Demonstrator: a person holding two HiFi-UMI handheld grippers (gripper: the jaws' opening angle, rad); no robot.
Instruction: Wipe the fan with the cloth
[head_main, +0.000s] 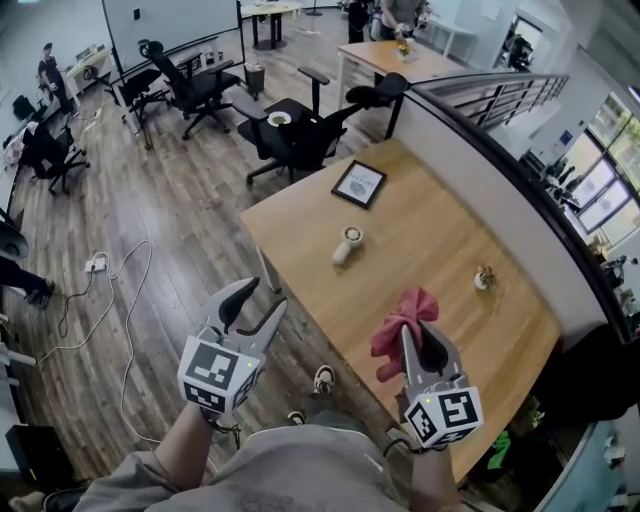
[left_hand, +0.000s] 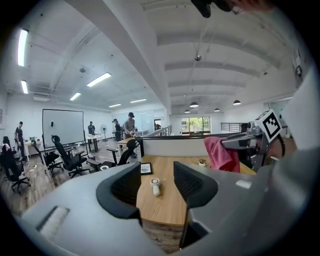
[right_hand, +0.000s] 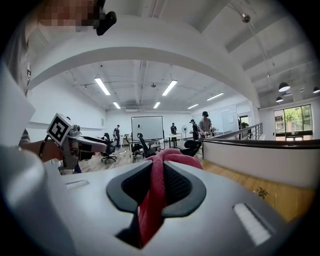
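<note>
The right hand-held gripper (head_main: 420, 336) is clenched on a pinkish-red cloth (head_main: 398, 322), which bunches up past its tips and hangs over the near part of the wooden worktop (head_main: 430, 225). The left hand-held gripper (head_main: 262, 297) is released, with nothing between its jaws, and sits just off the worktop's near-left edge, over the floor. The fan (head_main: 347, 245), a small white hand-held one, lies flat on the worktop and nothing touches it. In the head view it is at about 11 o'clock from the cloth and about 1 o'clock from the left hand-held gripper. Its long axis runs roughly from 1 to 7 o'clock, with the round head at the far end. Both hands look about equally far from it, though the left gripper view has it dead ahead between the jaws. That suggests the left could steady the handle while the right brings the cloth up and to the left.
</note>
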